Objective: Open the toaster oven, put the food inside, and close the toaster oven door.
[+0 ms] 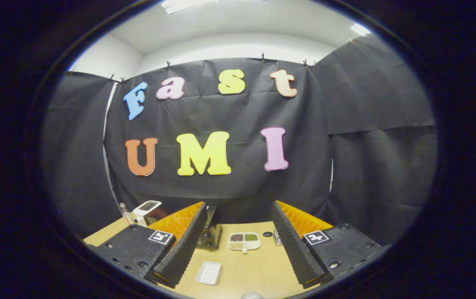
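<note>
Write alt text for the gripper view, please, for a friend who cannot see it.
The gripper is held open above a wooden table, its fingers holding nothing. Between them lie a small white ridged tray and, farther off, a white divided dish of grains; the toaster oven sits behind the left finger.

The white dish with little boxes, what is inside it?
The divided dish, on the table beyond the open gripper, has dark, green and pale grainy fillings. What they are is too small to tell.
</note>
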A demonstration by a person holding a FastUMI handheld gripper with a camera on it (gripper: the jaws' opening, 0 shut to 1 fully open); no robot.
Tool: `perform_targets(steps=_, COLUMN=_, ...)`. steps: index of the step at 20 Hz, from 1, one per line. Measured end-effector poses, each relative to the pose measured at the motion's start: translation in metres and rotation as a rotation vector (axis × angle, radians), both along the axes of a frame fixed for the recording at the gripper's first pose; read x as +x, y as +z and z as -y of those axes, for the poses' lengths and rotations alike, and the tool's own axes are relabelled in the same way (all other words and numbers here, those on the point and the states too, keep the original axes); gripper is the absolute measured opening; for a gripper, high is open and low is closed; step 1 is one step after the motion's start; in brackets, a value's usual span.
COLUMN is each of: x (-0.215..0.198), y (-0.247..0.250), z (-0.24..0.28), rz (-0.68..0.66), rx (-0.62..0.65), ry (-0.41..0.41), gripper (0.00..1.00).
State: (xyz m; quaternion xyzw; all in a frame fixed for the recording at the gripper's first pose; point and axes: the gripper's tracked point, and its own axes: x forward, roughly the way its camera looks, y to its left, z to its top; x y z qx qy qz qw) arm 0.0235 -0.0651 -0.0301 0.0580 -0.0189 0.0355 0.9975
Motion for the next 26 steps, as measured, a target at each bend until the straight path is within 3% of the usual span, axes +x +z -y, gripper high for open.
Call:
perform_targets(steps=11, x=-0.009, y=-0.009, z=0.019, rz=0.002, rx=-0.013, ry=0.003, gripper=0.99)
perform_targets(steps=26, x=-0.007, y=0.006, z=-0.005, rz=0.021, rx=-0.047, ry=0.023, gripper=0.99)
